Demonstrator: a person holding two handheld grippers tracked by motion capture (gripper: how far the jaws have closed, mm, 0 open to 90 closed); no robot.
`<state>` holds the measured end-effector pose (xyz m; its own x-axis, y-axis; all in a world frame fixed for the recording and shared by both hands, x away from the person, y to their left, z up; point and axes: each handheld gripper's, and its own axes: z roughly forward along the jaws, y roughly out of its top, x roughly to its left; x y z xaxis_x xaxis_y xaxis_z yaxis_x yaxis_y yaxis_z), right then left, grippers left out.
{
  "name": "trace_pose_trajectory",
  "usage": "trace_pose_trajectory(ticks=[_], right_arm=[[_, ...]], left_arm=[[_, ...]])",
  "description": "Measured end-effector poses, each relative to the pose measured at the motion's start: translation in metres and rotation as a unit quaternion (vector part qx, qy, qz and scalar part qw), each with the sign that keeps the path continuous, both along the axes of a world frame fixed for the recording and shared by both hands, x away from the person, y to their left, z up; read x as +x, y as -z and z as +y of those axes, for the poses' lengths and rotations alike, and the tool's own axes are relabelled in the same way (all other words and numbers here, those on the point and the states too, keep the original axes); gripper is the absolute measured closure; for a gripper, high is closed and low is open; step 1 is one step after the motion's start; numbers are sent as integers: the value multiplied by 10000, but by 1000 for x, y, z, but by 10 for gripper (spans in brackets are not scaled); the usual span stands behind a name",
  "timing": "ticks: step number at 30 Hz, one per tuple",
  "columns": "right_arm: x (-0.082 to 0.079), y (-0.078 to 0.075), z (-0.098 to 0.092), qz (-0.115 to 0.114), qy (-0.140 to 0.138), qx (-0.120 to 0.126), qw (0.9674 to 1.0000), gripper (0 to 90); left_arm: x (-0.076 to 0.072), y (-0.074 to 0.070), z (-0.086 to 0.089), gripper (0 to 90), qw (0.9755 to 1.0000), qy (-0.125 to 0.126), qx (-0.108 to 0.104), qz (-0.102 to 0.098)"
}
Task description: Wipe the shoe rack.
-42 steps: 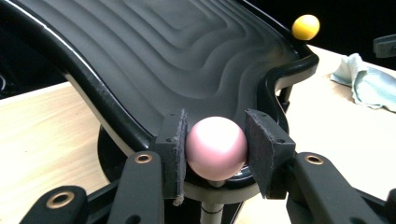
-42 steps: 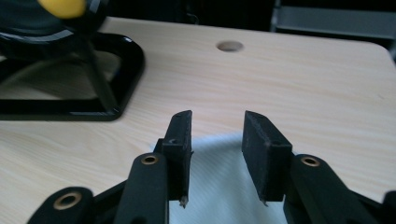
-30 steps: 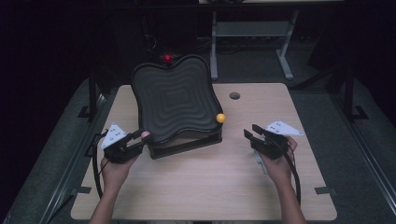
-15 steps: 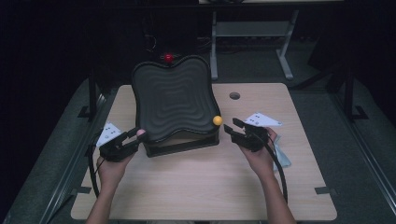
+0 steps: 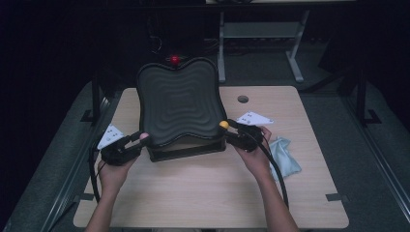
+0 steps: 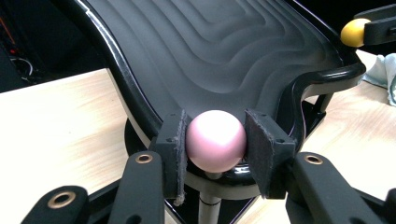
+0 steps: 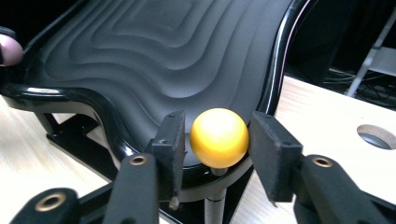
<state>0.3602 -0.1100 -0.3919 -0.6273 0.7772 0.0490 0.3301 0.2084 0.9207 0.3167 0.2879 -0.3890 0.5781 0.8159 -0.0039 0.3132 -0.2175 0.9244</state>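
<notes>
My left hand-held gripper [image 6: 215, 144] is clenched on the pink ball knob [image 6: 215, 141]: both pads press its sides, at the near left corner of the black rippled tray [image 6: 219, 51]. In the high view that gripper [image 5: 136, 141] sits at the bench's left, my hand [image 5: 113, 169] behind it.

My right hand-held gripper [image 7: 219, 140] straddles the yellow ball knob [image 7: 218, 137] at the tray's near right corner. Its jaws have just been closing; the left pad is about touching the ball, the right pad stands just off it, so it is not yet gripped. From above, this gripper [image 5: 232, 129] meets the yellow knob [image 5: 224, 124] beside the tray [image 5: 181, 101].

Each knob stands on a thin post [image 7: 212, 205] under the tray's rim, with the black base frame [image 5: 186, 151] just below, close to my jaws.

Near my right wrist a pale blue cloth [image 5: 284, 154] lies on the bench [image 5: 193, 193]. Farther off is a round hole [image 5: 242, 99] in the bench top, and a red ball knob [image 5: 174, 60] at the tray's far edge. Beyond stands a grey metal frame [image 5: 261, 34].
</notes>
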Motion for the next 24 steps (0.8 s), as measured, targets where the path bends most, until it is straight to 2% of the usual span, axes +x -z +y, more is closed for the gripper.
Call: trace_pose_trajectory(ticks=[9, 12, 24], right_arm=[[3, 1, -2, 121, -2, 89, 9999, 592], [2, 1, -5, 146, 9, 74, 9999, 592], [-14, -1, -30, 159, 53, 11, 9999, 592]], left_arm=[[3, 0, -2, 605, 10000, -19, -14, -1], [5, -1, -6, 606, 10000, 26, 40, 23], [6, -1, -26, 605, 9997, 220, 69, 18]])
